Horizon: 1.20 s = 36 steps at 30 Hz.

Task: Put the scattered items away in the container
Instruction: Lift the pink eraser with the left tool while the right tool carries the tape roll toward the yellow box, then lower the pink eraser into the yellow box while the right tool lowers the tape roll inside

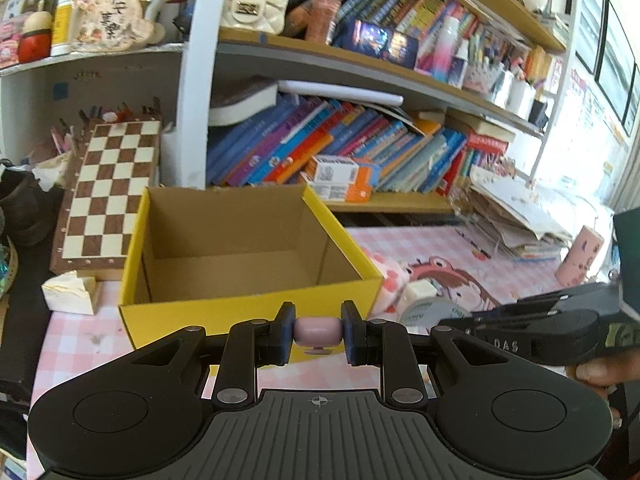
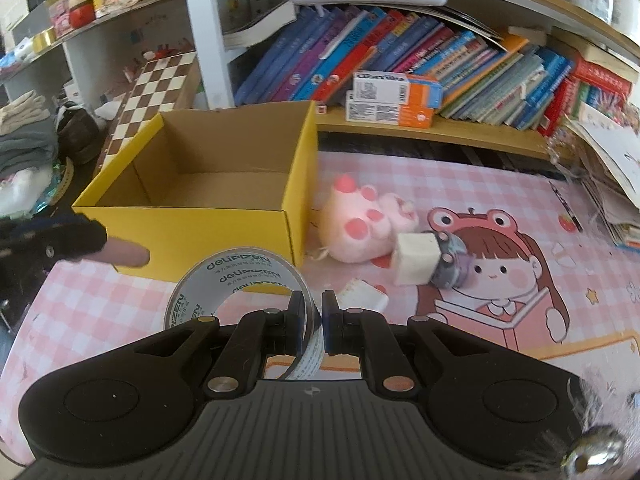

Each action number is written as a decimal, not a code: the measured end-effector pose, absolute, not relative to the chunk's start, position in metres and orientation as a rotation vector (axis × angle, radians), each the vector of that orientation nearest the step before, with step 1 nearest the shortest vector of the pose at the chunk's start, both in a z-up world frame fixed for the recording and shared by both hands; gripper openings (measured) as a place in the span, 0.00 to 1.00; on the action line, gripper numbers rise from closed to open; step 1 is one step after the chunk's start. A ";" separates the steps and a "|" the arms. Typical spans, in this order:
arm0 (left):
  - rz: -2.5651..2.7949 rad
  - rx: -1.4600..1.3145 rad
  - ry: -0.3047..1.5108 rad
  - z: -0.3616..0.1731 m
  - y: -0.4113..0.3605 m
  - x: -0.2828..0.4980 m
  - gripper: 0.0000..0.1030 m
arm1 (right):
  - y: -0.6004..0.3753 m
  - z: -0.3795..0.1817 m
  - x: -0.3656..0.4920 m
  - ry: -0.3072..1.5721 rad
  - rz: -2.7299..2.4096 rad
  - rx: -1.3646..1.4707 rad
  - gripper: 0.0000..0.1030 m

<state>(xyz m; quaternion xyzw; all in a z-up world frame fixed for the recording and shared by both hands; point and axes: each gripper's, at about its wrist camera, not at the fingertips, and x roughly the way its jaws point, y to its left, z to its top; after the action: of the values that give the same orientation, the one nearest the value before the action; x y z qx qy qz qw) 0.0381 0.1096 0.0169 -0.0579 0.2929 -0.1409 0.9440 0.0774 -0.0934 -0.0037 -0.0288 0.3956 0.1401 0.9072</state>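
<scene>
While each hand-held gripper pinches, left a pink roller, right a tape roll, the yellow box stands ahead.

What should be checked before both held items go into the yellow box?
1. Left gripper shut on the small pale pink roller-shaped object: ok.
2. Right gripper shut on the wall of the clear tape roll with printed core: ok.
3. Open yellow cardboard box upright, with nothing visible inside: ok.
4. Pink roller above the box opening: not ok, it sits in front of the near wall.
5. Tape roll above the opening: not ok, also short of the box.
6. Items left on the mat: pink plush paw, white cube.
</scene>
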 end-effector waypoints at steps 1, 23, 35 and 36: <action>-0.285 -0.121 0.592 0.018 0.111 0.039 0.22 | -0.091 -0.004 0.078 0.817 0.296 -0.065 0.08; -0.258 -0.129 0.513 0.045 0.139 0.078 0.22 | -0.054 0.031 0.121 0.719 0.405 -0.104 0.09; -0.231 -0.107 0.550 0.034 0.155 0.117 0.22 | -0.027 0.039 0.170 0.678 0.432 -0.186 0.08; -0.229 -0.110 0.553 0.033 0.156 0.120 0.22 | -0.026 0.038 0.174 0.677 0.431 -0.191 0.08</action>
<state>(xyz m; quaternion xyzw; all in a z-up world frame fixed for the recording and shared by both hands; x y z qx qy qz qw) 0.1195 0.1556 0.0328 -0.0541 0.2722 -0.1128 0.9541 0.1738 -0.0258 0.0382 -0.0926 0.3289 0.2097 0.9161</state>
